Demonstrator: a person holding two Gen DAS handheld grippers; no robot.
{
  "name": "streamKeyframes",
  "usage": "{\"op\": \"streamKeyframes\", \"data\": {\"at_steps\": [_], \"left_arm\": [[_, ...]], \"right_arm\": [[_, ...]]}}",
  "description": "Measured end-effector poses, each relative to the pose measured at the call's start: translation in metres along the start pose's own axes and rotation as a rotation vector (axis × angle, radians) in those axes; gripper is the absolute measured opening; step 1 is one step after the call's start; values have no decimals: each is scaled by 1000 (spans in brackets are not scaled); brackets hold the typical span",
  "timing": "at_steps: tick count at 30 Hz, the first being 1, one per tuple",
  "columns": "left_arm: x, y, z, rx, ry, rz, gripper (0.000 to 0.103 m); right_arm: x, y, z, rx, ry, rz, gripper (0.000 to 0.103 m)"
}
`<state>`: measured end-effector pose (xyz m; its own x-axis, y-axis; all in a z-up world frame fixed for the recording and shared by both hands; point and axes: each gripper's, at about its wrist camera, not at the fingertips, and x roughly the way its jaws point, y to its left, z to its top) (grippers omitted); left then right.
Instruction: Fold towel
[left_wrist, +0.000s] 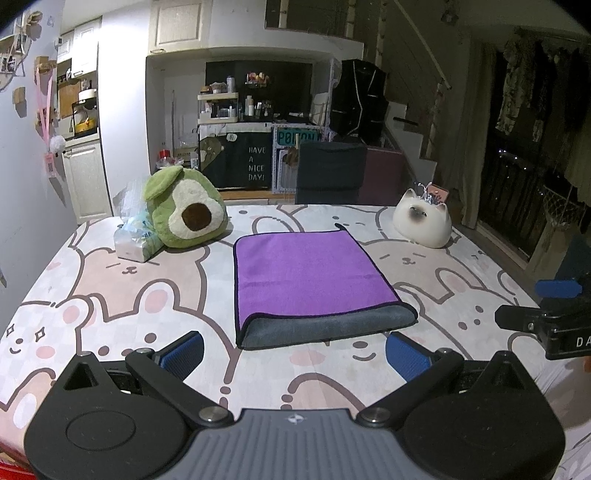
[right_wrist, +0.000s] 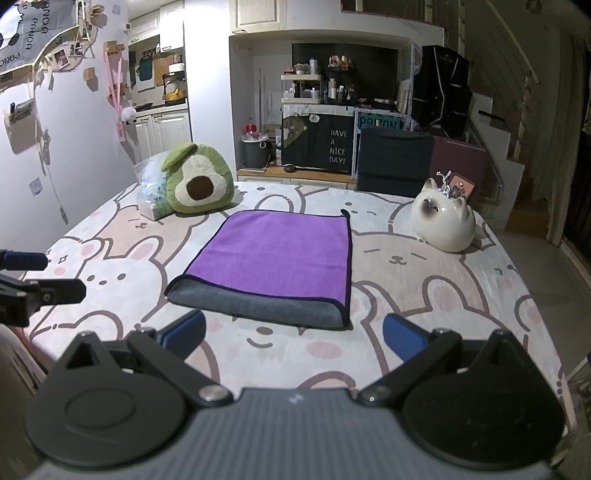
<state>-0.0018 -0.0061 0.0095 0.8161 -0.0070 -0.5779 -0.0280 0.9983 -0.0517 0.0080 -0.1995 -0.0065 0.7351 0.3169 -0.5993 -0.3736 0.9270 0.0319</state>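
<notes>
A towel (left_wrist: 310, 273), purple on top and grey beneath, lies folded flat on the rabbit-print table cover (left_wrist: 110, 295); it also shows in the right wrist view (right_wrist: 273, 258). Its grey underlayer sticks out along the near edge. My left gripper (left_wrist: 295, 354) is open and empty, just short of the towel's near edge. My right gripper (right_wrist: 293, 338) is open and empty, also just short of that edge. The right gripper shows at the right edge of the left wrist view (left_wrist: 546, 306), and the left gripper at the left edge of the right wrist view (right_wrist: 37, 280).
A green avocado plush (left_wrist: 184, 210) and a plastic tissue pack (left_wrist: 136, 236) sit at the table's far left. A white ceramic cat (left_wrist: 423, 221) sits at the far right. A dark chair (left_wrist: 328, 170) stands behind the table.
</notes>
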Motion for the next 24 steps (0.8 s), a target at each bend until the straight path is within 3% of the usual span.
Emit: {"op": "streamKeyframes", "data": {"at_steps": [9,24], "left_arm": [[-1,1,2,26,-12,15,103],[14,9,34,60,-41,37,103]], "right_arm": [[0,1,4,-17,-5,-15,103],[7,-9,22,-54,-41,-43,103]]}}
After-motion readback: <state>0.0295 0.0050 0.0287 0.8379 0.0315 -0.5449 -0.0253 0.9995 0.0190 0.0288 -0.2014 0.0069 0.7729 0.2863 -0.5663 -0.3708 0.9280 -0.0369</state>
